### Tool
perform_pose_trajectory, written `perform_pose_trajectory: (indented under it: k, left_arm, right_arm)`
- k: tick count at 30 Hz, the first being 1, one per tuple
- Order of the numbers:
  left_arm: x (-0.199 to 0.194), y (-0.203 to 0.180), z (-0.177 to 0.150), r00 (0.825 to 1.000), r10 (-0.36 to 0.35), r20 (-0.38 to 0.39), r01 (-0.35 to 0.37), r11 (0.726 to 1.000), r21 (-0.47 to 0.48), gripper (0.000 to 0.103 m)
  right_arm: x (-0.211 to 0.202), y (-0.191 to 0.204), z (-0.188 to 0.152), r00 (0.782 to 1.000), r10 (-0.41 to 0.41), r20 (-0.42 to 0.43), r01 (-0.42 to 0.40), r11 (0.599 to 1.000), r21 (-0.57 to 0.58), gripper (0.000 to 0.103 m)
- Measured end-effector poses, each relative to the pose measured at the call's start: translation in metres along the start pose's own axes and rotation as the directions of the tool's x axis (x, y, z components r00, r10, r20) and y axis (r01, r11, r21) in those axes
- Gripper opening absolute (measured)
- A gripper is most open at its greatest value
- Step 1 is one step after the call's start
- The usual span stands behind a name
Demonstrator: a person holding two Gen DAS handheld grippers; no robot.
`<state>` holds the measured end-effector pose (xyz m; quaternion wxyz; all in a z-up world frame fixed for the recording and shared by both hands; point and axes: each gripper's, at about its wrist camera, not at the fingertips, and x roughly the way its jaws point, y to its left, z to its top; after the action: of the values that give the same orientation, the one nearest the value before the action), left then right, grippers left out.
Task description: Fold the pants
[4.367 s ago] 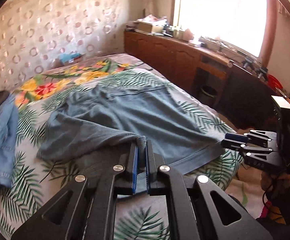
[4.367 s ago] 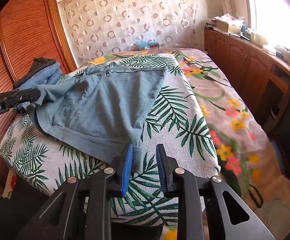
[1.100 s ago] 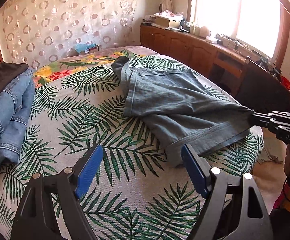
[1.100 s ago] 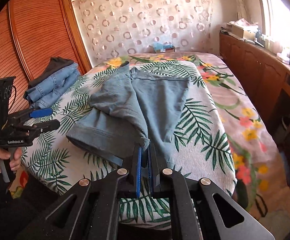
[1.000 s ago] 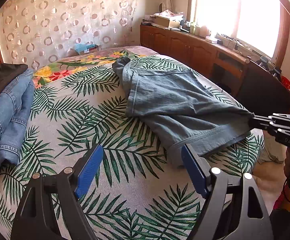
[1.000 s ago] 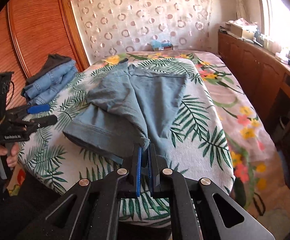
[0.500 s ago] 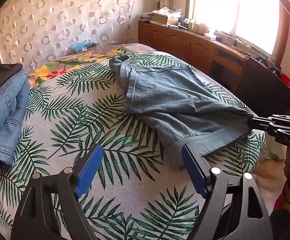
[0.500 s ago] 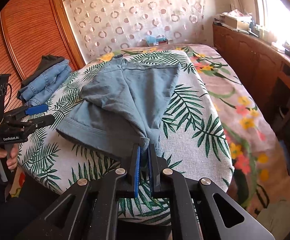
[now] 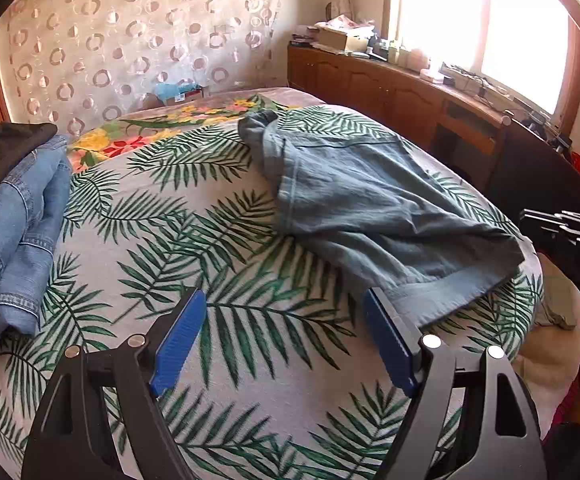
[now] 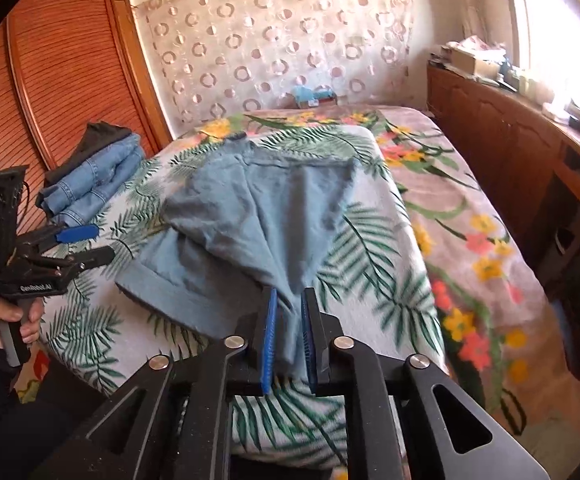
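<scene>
Pants [image 10: 266, 216]: soft matt blue cloth. Bedspread [image 9: 218, 248]: matt woven leaf-print cloth. Wardrobe [image 10: 62, 68]: ribbed glossy wood.

In the left wrist view, the right gripper [image 9: 529, 220] is being cut off at three o'clock by the frame edge, hiding its jaws. The stack of jeans [image 9: 14, 236] is running out of frame at nine o'clock. In the right wrist view, the clutter on the sideboard [image 10: 501, 64] at two o'clock is washing out in window glare.
</scene>
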<state>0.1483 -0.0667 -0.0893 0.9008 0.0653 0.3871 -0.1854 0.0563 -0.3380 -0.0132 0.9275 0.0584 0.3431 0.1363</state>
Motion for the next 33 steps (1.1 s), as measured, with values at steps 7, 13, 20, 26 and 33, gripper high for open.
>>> perform_pose_trajectory:
  k: [7, 13, 20, 26, 33]
  left_arm:
    - [-0.001, 0.018, 0.004, 0.999, 0.034, 0.01, -0.033, 0.999, -0.018, 0.081]
    - [0.003, 0.034, 0.008, 0.999, 0.053, 0.012, -0.052, 0.998, -0.028, 0.081]
    - [0.007, 0.046, 0.01, 0.998, 0.06, 0.002, -0.06, 0.997, -0.039, 0.081]
    - [0.009, 0.054, 0.006, 0.998, 0.059, -0.006, -0.059, 0.997, -0.055, 0.081]
    - [0.006, 0.052, 0.004, 0.999, 0.053, -0.003, -0.053, 0.997, -0.051, 0.081]
  right_arm:
    - [0.038, 0.025, 0.024, 0.999, 0.047, 0.015, -0.046, 0.996, -0.071, 0.032]
    - [0.08, 0.052, 0.043, 0.994, 0.109, -0.019, -0.11, 0.983, -0.145, 0.032]
    - [0.128, 0.079, 0.063, 0.985, 0.148, -0.086, -0.163, 0.965, -0.205, 0.032]
    - [0.153, 0.094, 0.068, 0.982, 0.128, -0.141, -0.162, 0.95, -0.268, 0.031]
    - [0.164, 0.099, 0.064, 0.979, 0.078, -0.189, -0.135, 0.94, -0.312, 0.012]
